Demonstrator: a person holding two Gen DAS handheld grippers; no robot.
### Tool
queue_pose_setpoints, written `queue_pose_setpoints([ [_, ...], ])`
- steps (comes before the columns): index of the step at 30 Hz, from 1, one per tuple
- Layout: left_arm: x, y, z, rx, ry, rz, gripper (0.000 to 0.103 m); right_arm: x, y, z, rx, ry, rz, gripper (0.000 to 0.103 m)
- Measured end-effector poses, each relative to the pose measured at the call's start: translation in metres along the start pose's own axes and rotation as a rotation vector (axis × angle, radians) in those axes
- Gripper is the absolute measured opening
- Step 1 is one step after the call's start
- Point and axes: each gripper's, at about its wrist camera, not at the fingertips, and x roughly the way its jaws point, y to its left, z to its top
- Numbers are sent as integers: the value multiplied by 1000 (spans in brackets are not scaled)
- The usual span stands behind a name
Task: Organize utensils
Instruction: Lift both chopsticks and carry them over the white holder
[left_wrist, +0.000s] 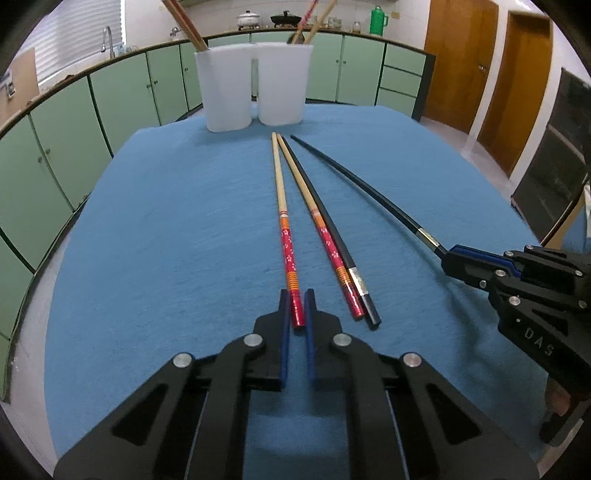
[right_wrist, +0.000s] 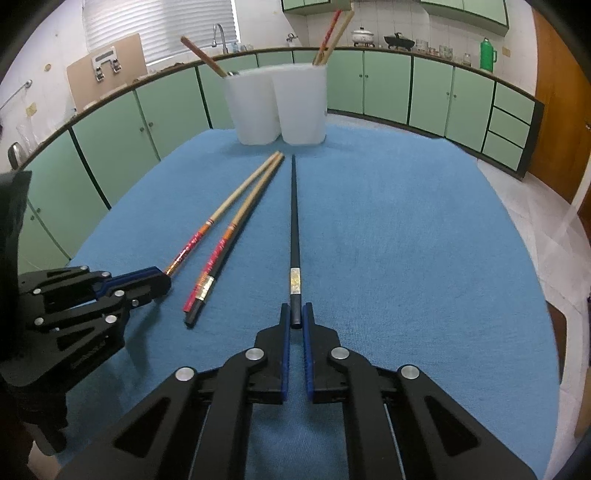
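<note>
The left gripper (left_wrist: 297, 308) pinches the red end of a patterned chopstick (left_wrist: 282, 206); the right gripper (right_wrist: 296, 315) pinches a black chopstick (right_wrist: 294, 221). Both chopsticks lie on the blue desk (left_wrist: 166, 240), pointing toward 12 o'clock, where two white holders (left_wrist: 255, 86) stand touching.

This is a home kitchen. A long counter (right_wrist: 406, 51) with mint-green cabinet doors (right_wrist: 384, 86) runs along the walls, carrying a sink faucet (right_wrist: 220, 35), a lidded pot (right_wrist: 362, 36), a black wok (right_wrist: 398, 40) and a green thermos (right_wrist: 488, 55). More green cabinets (right_wrist: 465, 11) hang above tiled wall, beside window blinds (right_wrist: 159, 29) and wooden doors (left_wrist: 458, 62).
</note>
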Motion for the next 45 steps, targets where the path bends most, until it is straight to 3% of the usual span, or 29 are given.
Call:
queue_pose_setpoints([
  [11,-79,9,38,20,-157,4,5,-61,-3,43,-28,-128,-26,6],
  [26,-143,15,79,41,-314,-5,5,-102,-9,85,-25,-229,-18,6],
  [45,-162,15,138,92,-424,-48,5,-130,7,180,-118,-283,83,6],
])
